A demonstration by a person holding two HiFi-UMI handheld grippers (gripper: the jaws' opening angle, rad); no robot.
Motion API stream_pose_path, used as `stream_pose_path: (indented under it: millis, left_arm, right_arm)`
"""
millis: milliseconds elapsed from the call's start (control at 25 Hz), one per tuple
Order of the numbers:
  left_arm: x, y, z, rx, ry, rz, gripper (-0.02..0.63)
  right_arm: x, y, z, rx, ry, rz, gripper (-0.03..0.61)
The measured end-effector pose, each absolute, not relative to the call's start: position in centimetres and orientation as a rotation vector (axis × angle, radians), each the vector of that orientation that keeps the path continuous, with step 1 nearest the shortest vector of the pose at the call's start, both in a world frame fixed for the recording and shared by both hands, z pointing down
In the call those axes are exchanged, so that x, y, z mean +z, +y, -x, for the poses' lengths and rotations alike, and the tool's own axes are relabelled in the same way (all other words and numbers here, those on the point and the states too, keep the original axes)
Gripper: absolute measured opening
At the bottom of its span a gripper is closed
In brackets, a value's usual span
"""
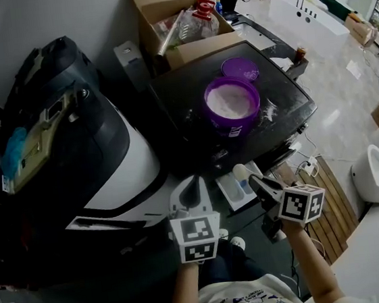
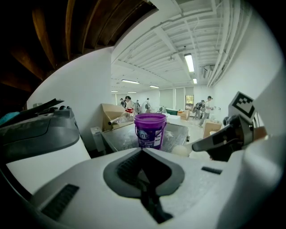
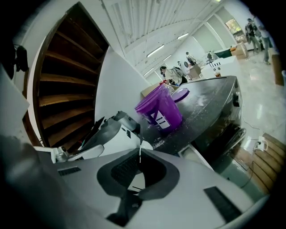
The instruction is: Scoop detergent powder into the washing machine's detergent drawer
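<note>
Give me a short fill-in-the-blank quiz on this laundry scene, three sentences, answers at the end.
1. The open tub of white powder is ____ in colour.
2. The white scoop is gripped by the ____ hand-held gripper.
3. Just under the scoop in the head view, the machine's detergent ____ stands pulled out.
Missing words: purple; right; drawer.

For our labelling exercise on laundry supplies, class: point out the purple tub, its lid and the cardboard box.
purple tub [image 1: 222,124], head view, on its front wall below the rim.
lid [image 1: 240,69], head view, middle of its top face.
cardboard box [image 1: 197,51], head view, on its near side wall.
</note>
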State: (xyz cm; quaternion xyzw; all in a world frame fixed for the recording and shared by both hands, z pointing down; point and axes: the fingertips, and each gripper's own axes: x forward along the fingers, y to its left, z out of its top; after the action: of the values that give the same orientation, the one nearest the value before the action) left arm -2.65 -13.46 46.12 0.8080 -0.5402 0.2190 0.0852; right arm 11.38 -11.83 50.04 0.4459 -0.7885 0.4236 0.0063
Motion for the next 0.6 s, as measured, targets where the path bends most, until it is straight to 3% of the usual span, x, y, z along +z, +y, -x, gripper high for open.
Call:
stream_pose_path:
  millis: [600]
  left_arm:
    - [48.1, -12.9, 2.9, 0.673, -1.558, -2.405, 0.002]
  right_arm:
    - [54.9, -10.8, -9.8, 0.891, -2.323, -1.282, 0.02]
